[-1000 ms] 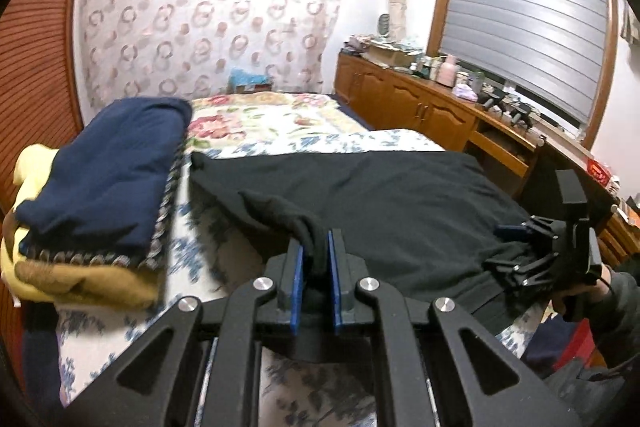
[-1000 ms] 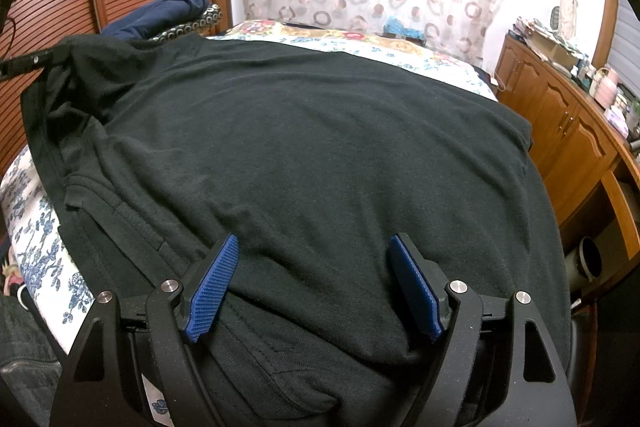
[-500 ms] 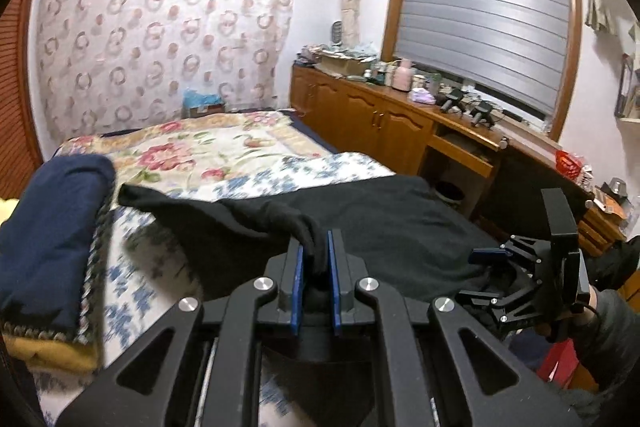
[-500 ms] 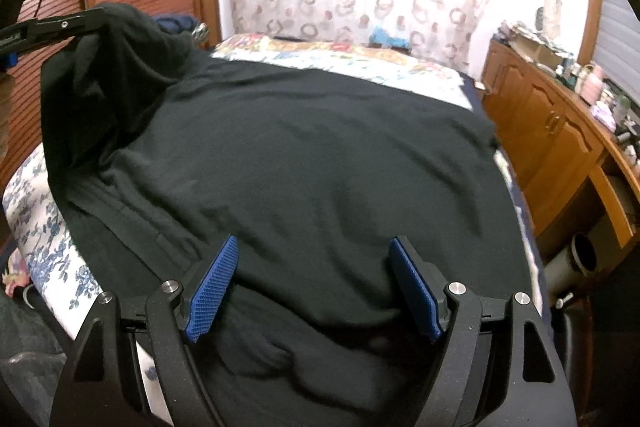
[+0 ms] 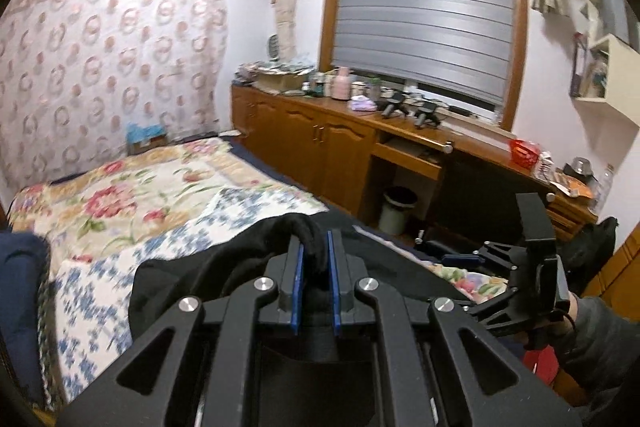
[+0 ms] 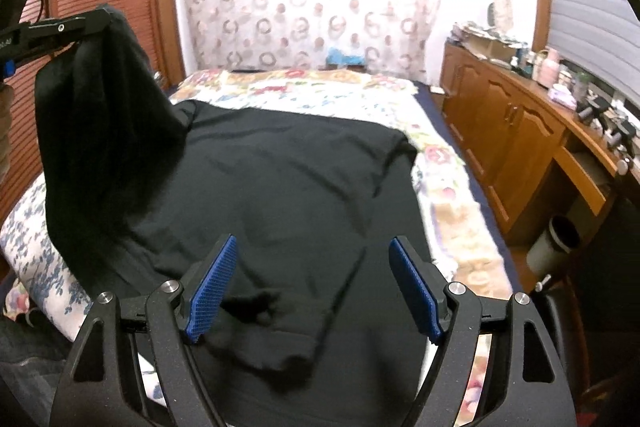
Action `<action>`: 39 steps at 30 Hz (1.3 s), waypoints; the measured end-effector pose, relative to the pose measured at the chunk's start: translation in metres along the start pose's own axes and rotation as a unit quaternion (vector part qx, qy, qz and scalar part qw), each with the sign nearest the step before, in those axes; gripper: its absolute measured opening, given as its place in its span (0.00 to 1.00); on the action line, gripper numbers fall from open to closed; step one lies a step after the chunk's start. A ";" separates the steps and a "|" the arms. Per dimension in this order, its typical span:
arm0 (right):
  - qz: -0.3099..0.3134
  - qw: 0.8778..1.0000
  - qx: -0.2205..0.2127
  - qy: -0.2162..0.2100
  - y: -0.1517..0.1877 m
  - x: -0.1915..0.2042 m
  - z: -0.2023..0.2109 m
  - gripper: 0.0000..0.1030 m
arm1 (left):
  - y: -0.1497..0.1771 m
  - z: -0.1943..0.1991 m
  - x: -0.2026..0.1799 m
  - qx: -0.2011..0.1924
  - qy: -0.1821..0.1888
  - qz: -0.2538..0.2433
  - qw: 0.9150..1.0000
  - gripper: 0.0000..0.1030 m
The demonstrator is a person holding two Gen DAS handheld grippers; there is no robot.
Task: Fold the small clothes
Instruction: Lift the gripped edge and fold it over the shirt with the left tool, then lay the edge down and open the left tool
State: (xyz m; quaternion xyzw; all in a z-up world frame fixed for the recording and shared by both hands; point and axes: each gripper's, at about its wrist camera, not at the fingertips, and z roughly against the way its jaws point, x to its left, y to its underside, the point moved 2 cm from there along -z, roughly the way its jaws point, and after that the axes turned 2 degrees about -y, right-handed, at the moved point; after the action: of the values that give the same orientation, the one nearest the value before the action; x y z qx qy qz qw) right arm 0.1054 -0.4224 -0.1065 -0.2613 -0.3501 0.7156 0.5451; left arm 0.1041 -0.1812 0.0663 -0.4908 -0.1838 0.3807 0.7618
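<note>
The left gripper (image 5: 314, 261) pinches a bunched fold of the black shirt (image 6: 280, 195) between its blue ribbed pads (image 5: 296, 279), which are pressed close with only the cloth between them. From that pinch the soft knit hangs in a loose drape down to the bed (image 6: 320, 87), seen at the left of the right wrist view as a dark lifted flap.

The rest of the shirt lies flat and matte on the bed's near half, reaching almost to the right edge, with a few shallow creases. A rumpled sleeve with a hemmed cuff lies near the bed's near edge, just ahead of the right gripper (image 6: 312, 283).

The right gripper's fingers are spread wide; its textured blue pads (image 6: 210, 283) hold nothing and stand above the cloth.

The bed wears a quilted floral cover, red and blue blooms on cream. A glossy wooden cabinet (image 6: 508, 123) with arched panel doors runs beside the bed's right edge.
</note>
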 end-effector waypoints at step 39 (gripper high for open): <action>0.020 0.999 -0.014 -0.021 -0.018 0.014 0.006 0.77 | 0.076 -0.020 0.043 0.090 -0.064 0.034 0.993 0.55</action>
State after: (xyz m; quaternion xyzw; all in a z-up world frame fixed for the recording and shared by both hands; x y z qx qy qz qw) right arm 0.1079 -0.4073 -0.0886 -0.2606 -0.3665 0.7268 0.5191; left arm 0.1141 -0.1434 -0.0136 -0.4008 -0.1799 0.4521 0.7763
